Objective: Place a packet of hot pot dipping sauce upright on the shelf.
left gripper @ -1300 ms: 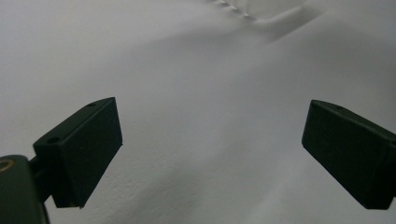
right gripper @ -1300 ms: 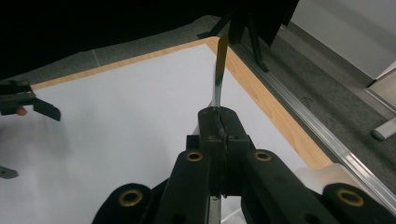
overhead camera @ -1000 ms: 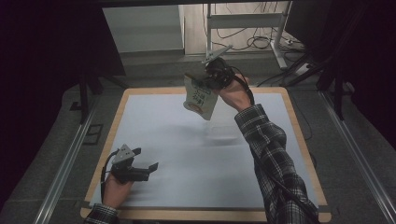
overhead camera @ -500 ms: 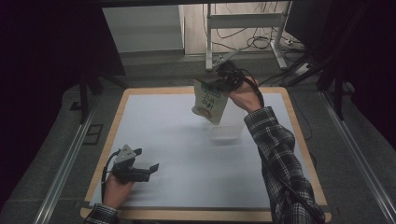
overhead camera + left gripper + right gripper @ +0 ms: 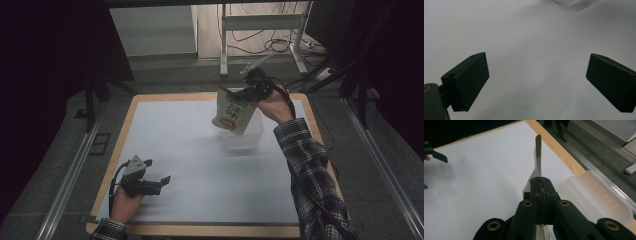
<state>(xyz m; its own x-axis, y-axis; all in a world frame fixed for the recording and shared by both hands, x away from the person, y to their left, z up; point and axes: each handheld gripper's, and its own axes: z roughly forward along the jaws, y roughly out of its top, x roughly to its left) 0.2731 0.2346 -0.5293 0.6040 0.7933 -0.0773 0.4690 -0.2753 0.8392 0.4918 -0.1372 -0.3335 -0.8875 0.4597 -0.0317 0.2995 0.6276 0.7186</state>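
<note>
A green-and-white printed packet (image 5: 232, 111) hangs in the air at the table's far right, with my right gripper (image 5: 248, 93) shut on its top edge. It dangles over a translucent plastic container (image 5: 251, 136) on the white table sheet (image 5: 190, 150). In the right gripper view the jaws (image 5: 541, 187) are pressed together on the packet (image 5: 538, 152), seen edge-on, and the container (image 5: 599, 200) lies just to the right. My left gripper (image 5: 162, 183) rests low at the front left with its jaws wide apart. Nothing sits between the left gripper's jaws (image 5: 537, 73).
The white sheet is framed by a wooden border (image 5: 125, 120). Metal rails (image 5: 70, 175) run along both sides of the table. A desk frame and cables (image 5: 270, 40) stand on the floor beyond the far edge. The left gripper (image 5: 434, 153) shows far off.
My right hand has carried the packet to the right and slightly down, from over the sheet's far middle to above the container. The left hand has stayed put.
</note>
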